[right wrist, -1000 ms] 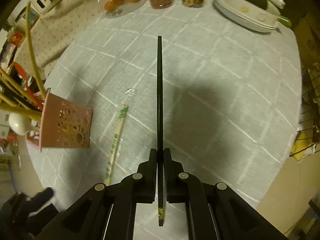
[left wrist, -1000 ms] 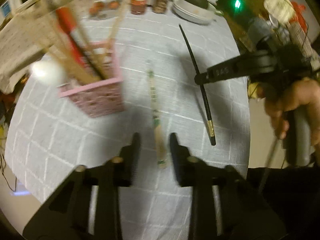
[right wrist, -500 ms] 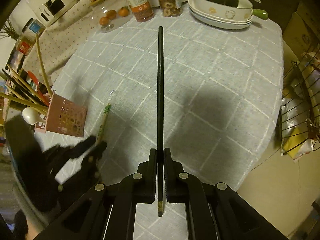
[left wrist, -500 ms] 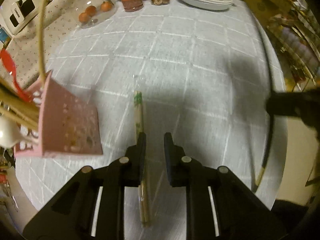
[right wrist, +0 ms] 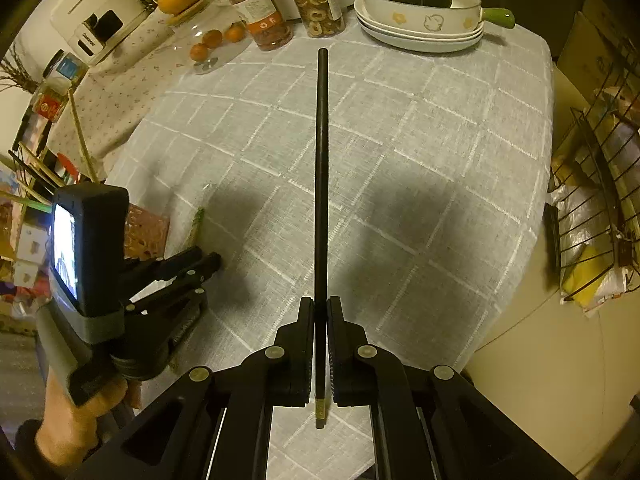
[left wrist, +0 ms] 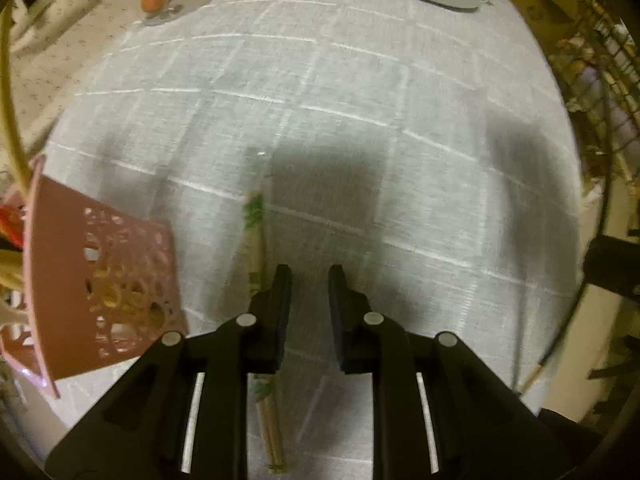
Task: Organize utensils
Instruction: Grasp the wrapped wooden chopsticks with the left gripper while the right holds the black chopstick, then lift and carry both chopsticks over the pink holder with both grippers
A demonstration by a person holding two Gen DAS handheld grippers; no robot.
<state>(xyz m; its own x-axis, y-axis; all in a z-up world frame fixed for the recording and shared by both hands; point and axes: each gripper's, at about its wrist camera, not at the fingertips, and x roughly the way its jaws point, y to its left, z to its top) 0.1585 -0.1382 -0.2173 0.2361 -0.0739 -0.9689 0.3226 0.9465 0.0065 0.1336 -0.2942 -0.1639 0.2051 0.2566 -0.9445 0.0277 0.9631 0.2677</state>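
My right gripper point(right wrist: 320, 308) is shut on a long black chopstick point(right wrist: 321, 168) that points straight ahead above the table. My left gripper point(left wrist: 306, 276) is open and low over the grey checked cloth point(left wrist: 360, 120). A wrapped pair of wooden chopsticks point(left wrist: 254, 236) lies under and just left of its left finger, outside the gap. The pink perforated holder point(left wrist: 100, 292) with several utensils stands at the left. In the right wrist view the left gripper point(right wrist: 200, 260) sits beside the holder point(right wrist: 146, 232) and the wrapped chopsticks point(right wrist: 196, 224).
At the table's far edge stand stacked white dishes with a dark squash point(right wrist: 416, 12), two jars point(right wrist: 264, 12), and a glass dish of small oranges point(right wrist: 212, 44). A wire rack point(right wrist: 592, 208) stands off the table's right edge. The table edge is near on the right.
My left gripper has dropped lower and nearer to the wrapped chopsticks, which now lie by its left finger. My right gripper has lifted and drawn back with the black chopstick.
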